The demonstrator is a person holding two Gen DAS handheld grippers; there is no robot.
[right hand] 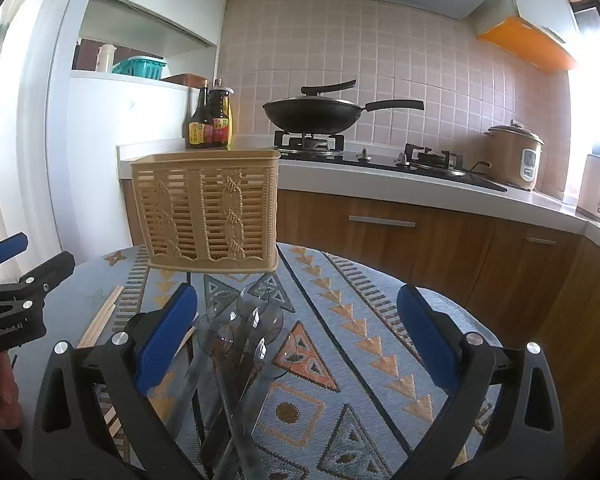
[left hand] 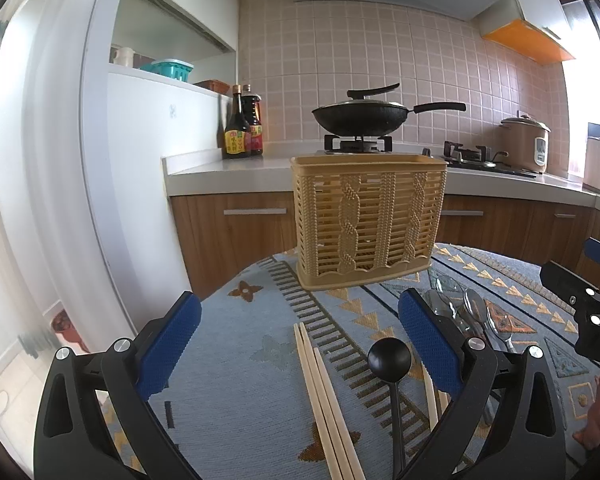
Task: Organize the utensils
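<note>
A tan slatted utensil basket (left hand: pixel 368 220) stands upright at the far edge of the patterned table; it also shows in the right wrist view (right hand: pixel 210 212). My left gripper (left hand: pixel 300 336) is open above wooden chopsticks (left hand: pixel 324 400) and a black spoon (left hand: pixel 390 360). Several clear plastic spoons (left hand: pixel 466 312) lie just right of it. My right gripper (right hand: pixel 296 332) is open above those clear spoons (right hand: pixel 240 344). More chopsticks (right hand: pixel 100 316) lie to its left. The other gripper shows at each view's edge (right hand: pixel 16 300).
The table wears a blue patterned cloth (right hand: pixel 340 320). Behind it runs a kitchen counter (right hand: pixel 420 184) with a black wok (right hand: pixel 312 114) on the stove, sauce bottles (right hand: pixel 208 120), a rice cooker (right hand: pixel 514 156) and a kettle (right hand: pixel 596 184). Wooden cabinets stand below.
</note>
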